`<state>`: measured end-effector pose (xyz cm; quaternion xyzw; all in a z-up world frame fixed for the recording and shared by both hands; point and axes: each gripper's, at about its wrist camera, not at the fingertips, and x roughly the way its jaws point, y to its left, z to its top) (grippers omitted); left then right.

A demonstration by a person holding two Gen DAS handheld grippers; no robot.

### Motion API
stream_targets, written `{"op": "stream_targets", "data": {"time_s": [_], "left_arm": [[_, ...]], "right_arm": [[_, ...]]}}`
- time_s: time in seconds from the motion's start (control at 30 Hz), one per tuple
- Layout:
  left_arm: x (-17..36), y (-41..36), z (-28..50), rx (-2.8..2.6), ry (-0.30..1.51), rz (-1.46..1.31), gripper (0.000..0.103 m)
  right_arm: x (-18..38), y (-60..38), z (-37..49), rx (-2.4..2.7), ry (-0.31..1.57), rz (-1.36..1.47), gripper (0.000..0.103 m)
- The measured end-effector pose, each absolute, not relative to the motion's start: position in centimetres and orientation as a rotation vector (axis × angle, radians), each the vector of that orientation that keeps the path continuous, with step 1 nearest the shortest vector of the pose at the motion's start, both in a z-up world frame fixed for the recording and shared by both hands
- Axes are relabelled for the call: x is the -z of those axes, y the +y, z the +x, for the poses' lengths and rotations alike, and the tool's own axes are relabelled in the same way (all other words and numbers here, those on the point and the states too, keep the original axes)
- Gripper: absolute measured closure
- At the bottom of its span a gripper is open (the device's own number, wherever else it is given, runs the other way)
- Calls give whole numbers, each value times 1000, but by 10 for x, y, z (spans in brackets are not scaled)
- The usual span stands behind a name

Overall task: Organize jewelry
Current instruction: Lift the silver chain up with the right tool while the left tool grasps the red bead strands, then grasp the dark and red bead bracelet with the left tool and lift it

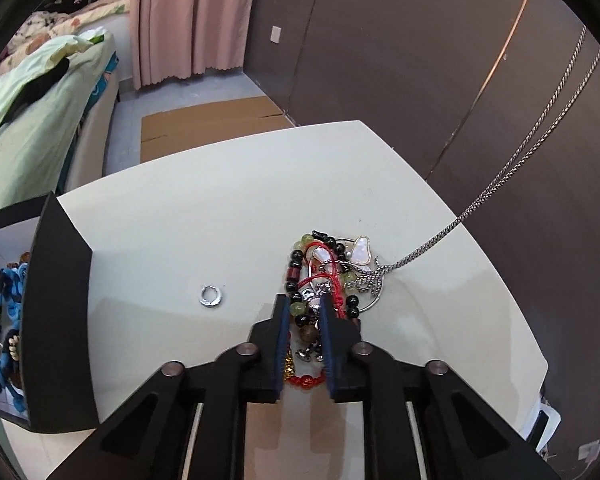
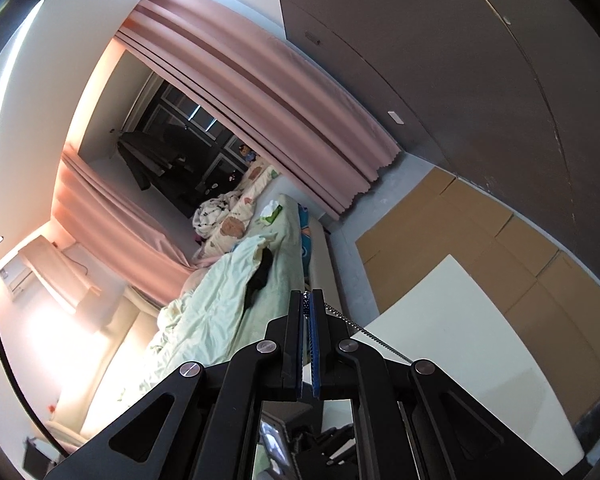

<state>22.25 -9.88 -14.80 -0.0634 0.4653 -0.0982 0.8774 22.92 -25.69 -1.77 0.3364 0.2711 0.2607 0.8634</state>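
Observation:
A tangle of jewelry [image 1: 332, 264] lies on the white table [image 1: 220, 200]: dark and green beads, red cord, a white shell pendant [image 1: 360, 252] and silver charms. My left gripper [image 1: 306, 306] points down into the near end of the tangle and is shut on its beads and red cord. A silver chain [image 1: 520, 160] runs taut from the tangle up and to the right. In the right wrist view my right gripper [image 2: 307, 296] is raised above the table [image 2: 460, 340] and is shut on that chain [image 2: 374, 338], which trails down to its right.
A small silver ring [image 1: 211, 295] lies alone left of the tangle. An open black box [image 1: 60, 300] at the table's left edge holds blue beaded pieces [image 1: 4, 320]. Beyond the table are flattened cardboard [image 1: 204, 128], a bed [image 1: 28, 120] and pink curtains [image 1: 188, 20].

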Motion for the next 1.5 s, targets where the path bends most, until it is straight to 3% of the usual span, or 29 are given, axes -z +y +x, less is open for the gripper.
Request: {"op": "stream_targets", "data": {"time_s": [0.27, 0.57, 0.67, 0.7, 0.97, 1.33, 1.5], "left_arm": [[144, -79, 219, 177, 973, -162, 97], [91, -62, 200, 238, 835, -242, 97], [77, -57, 193, 242, 798, -263, 98], [73, -55, 192, 242, 788, -267, 103], [44, -24, 179, 211, 711, -323, 103], [78, -27, 192, 238, 911, -371, 103], [95, -39, 197, 233, 964, -366, 93]], "right_arm": [[17, -254, 227, -541, 575, 695, 99], [10, -252, 221, -582, 549, 689, 99], [0, -249, 215, -613, 514, 680, 99], [-6, -248, 211, -625, 497, 672, 99], [-47, -224, 190, -687, 415, 599, 99], [-103, -205, 172, -704, 335, 511, 99], [-112, -209, 166, -714, 302, 523, 99]]}}
